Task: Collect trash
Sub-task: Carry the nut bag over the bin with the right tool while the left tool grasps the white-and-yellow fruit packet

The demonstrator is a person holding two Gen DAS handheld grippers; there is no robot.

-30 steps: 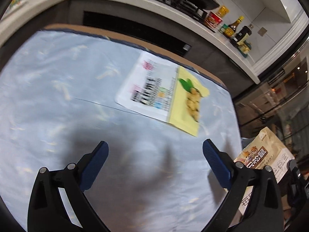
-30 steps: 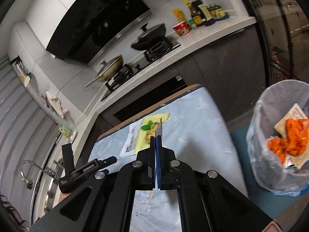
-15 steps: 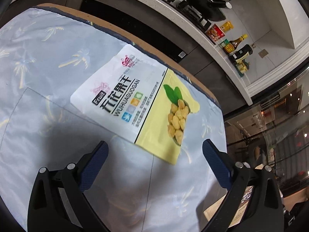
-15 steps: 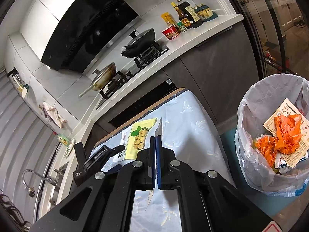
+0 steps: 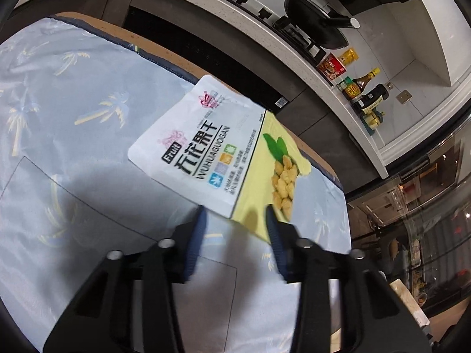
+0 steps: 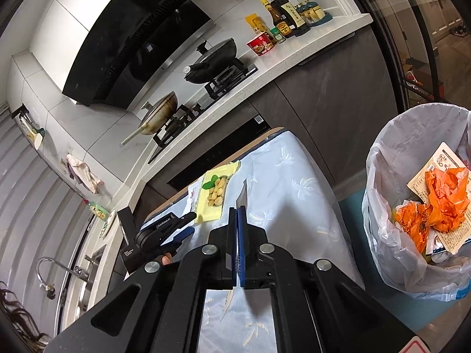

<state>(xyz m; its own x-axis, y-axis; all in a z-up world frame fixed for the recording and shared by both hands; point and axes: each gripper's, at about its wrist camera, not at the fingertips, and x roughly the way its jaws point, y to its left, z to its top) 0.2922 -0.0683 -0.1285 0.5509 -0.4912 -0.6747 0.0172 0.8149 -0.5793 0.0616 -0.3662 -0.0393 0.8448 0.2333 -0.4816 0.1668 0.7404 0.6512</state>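
A white and yellow snack packet [image 5: 223, 158] lies flat on the pale blue tablecloth [image 5: 73, 111]; it also shows in the right wrist view [image 6: 215, 194]. My left gripper [image 5: 235, 216] is partly closed, its fingertips astride the packet's near edge; it also appears in the right wrist view [image 6: 188, 223]. My right gripper [image 6: 237, 211] is shut on a thin flat wrapper [image 6: 243, 194] seen edge-on, held above the table. A bin lined with a white bag [image 6: 418, 194] stands on the floor at the right, holding orange wrappers [image 6: 435, 203].
A kitchen counter [image 6: 265, 79] with a hob, a wok [image 6: 215, 58] and sauce bottles [image 6: 282, 14] runs behind the table. A sink tap [image 6: 59, 267] is at the far left. Glass doors stand at the right.
My left gripper moved forward to the packet's near edge and its jaws narrowed from wide open. My right gripper stayed shut on the wrapper, and the bin shifted slightly in its view.
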